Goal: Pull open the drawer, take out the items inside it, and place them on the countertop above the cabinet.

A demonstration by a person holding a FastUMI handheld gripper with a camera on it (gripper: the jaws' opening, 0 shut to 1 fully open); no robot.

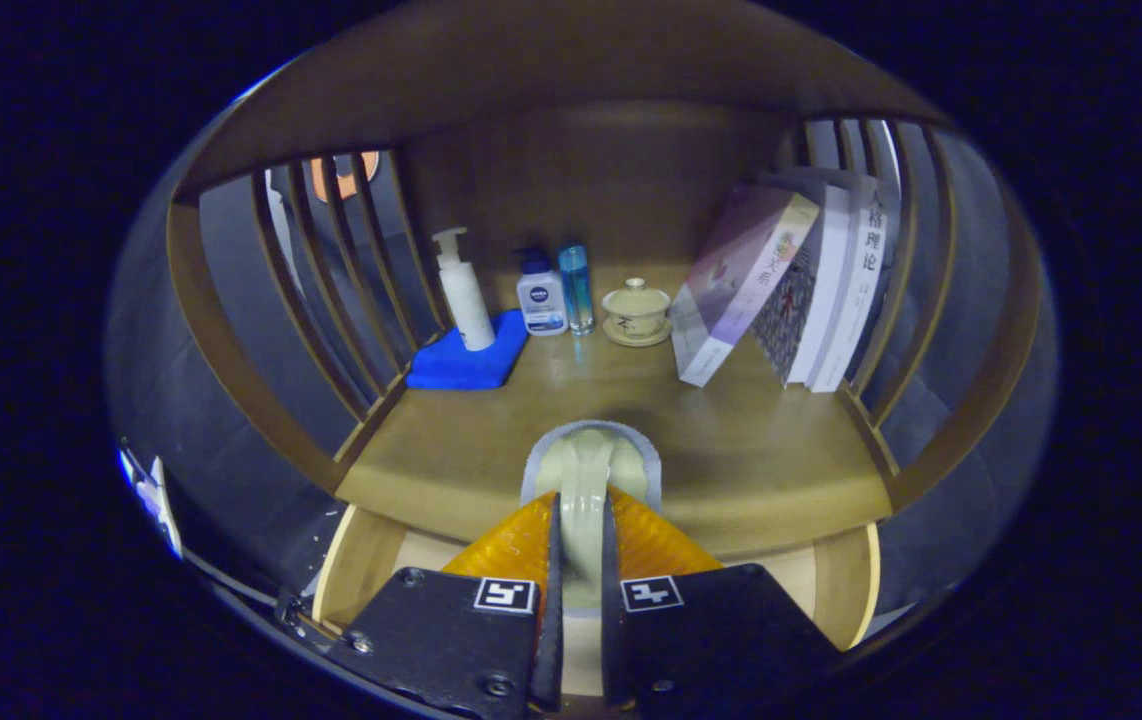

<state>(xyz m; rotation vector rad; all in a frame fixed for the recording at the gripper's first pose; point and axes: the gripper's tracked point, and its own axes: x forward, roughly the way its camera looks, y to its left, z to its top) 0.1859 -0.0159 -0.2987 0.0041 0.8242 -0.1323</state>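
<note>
Pale and glazed-looking, a rounded item [586, 455] sits pinched between the fingers of the gripper [581, 520], which are drawn narrow with both pressing its sides; what kind of object it is I cannot tell. It hangs over the front edge of the wooden countertop [761, 450], well in front of the lidded cup [637, 310], with the open drawer [366, 560] lower and nearer than that edge. The grip looks thin, on a smooth curved body, so the likeliest failure is the item twisting or sliding out before it is over the wood, falling into the drawer or clipping the counter edge. Letting go from too high could make a round piece roll or topple. The back of the counter is crowded: to the right of the lidded cup lean several books [791, 290], to its left stand a blue clear bottle [576, 285], a small white bottle [541, 300] and a pump bottle [461, 295] on a blue tray [461, 368]. Carrying too far toward the cup risks knocking it off its saucer; the bare wood in front of it seems the safer spot.
</note>
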